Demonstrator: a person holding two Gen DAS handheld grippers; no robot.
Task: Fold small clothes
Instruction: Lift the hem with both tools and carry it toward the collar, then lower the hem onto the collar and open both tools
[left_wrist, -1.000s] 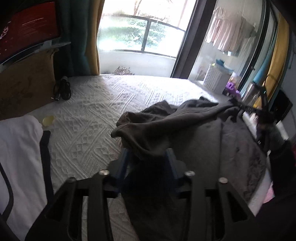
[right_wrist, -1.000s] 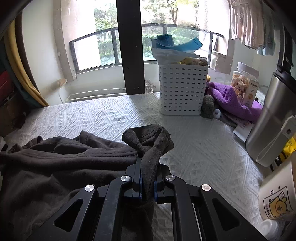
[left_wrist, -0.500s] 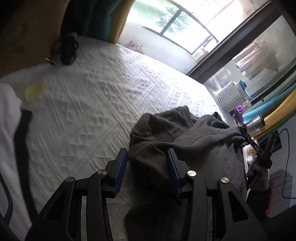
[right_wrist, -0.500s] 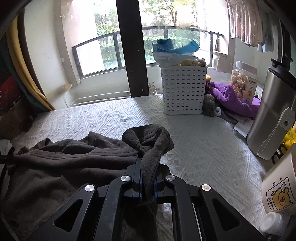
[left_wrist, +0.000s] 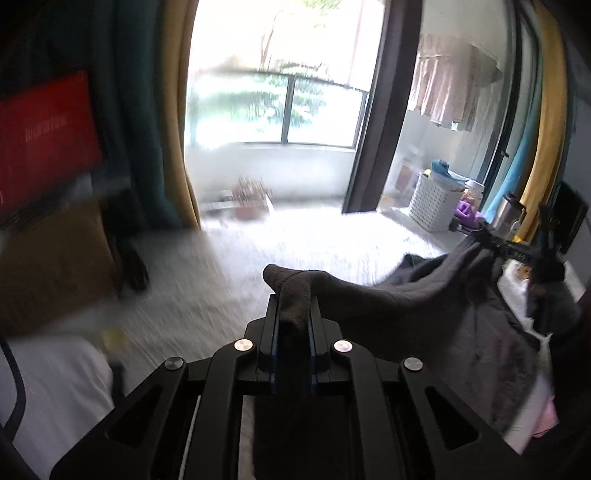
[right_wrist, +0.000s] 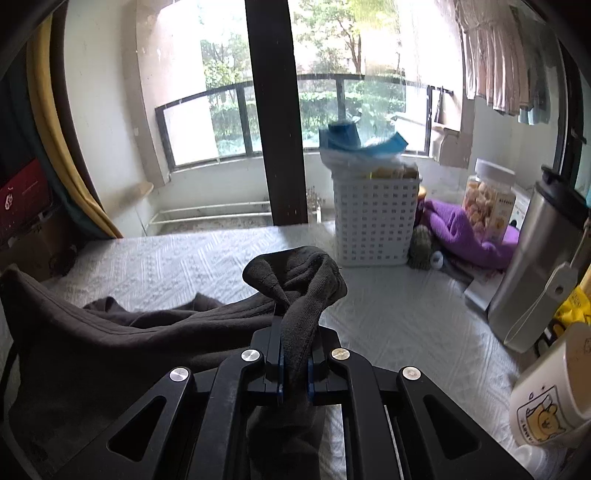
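**Left wrist view: both grippers pinch the dark garment above the bed**

Left wrist view shows your left gripper (left_wrist: 294, 314) with its jaws just closed onto a bunched corner of the dark grey garment (left_wrist: 424, 306); the cloth sits squeezed between the blue pads and a rounded nub of it pokes out past the tips. From that pinch the garment stretches away to the right, lifted off the white bed (left_wrist: 229, 266), up to your right gripper (left_wrist: 491, 240), which shows there as a dark frame holding the far corner. The rest of the view is smeared by motion. Left of the garment, at the bed's near edge, lies a white cloth with black trim (left_wrist: 55, 380).

In the right wrist view your right gripper (right_wrist: 294, 339) is narrow and clamped on another bunched corner of the garment (right_wrist: 110, 343), with a folded knot of fabric standing above the tips. The garment sags from there toward the left, part of it draped on the bed (right_wrist: 388, 317). Beyond the garment and to its right stands a white basket (right_wrist: 375, 221), with a purple cloth (right_wrist: 461, 236) beside it. Further right of the garment are a steel flask (right_wrist: 532, 266) and a mug (right_wrist: 550, 398).
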